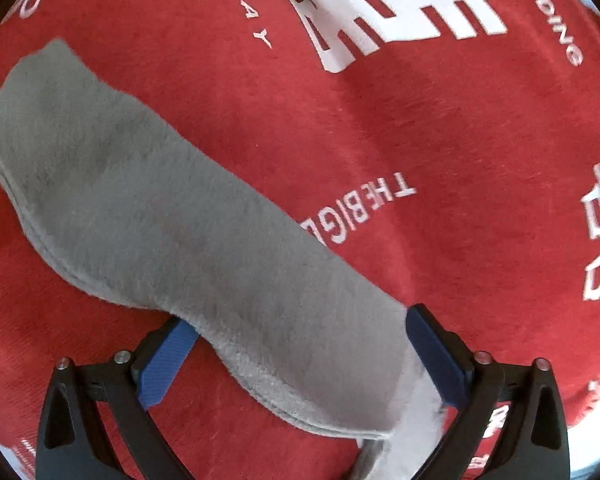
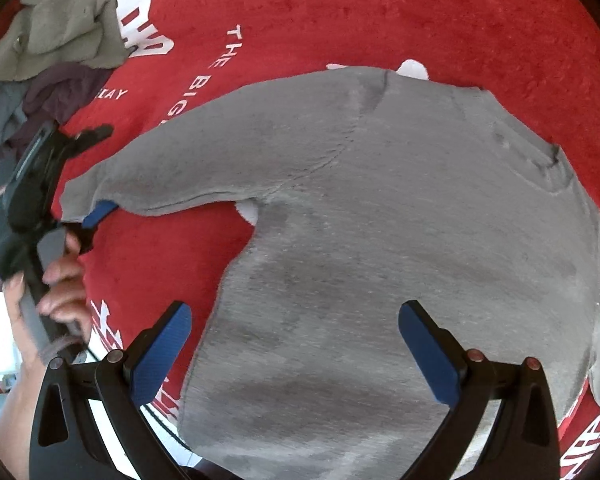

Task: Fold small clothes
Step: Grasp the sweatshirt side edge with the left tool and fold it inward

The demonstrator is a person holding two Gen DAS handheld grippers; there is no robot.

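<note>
The left hand-held gripper [image 1: 300, 356] straddles the cuff end of a grey sweater's sleeve [image 1: 172, 208], its blue pads [image 1: 166, 364] set wide on either side of the fabric and not visibly pinching it, so the jaws read as open with the sleeve lying between them. In the right wrist view, the same tool appears at the far left, gripped by a person's hand [image 2: 60, 284], one blue pad showing just under the sleeve tip. The right hand-held gripper [image 2: 296, 352] hangs open above the sweater's body [image 2: 380, 260], one pad over the grey fabric and the other over the edge of the cloth beside it, nothing caught between them. The sweater lies flat and face down on a red cloth [image 1: 460, 140] printed with white lettering and characters that covers the worktop; its sleeve stretches out straight from the shoulder, and its neckline [image 2: 548, 160] points away toward the far right. A small patch of white print shows in the notch under the arm. Beyond the sleeve, at the upper left of the right wrist view, a heap of other clothes [image 2: 60, 32] waits: an olive-grey piece on top, a dark maroon one [image 2: 60, 96] and a blue-grey one beneath. The pile sits well apart from the sweater, leaving bare red cloth between. A strip of pale floor or background shows past the worktop's near edge, too blurred to make out.
</note>
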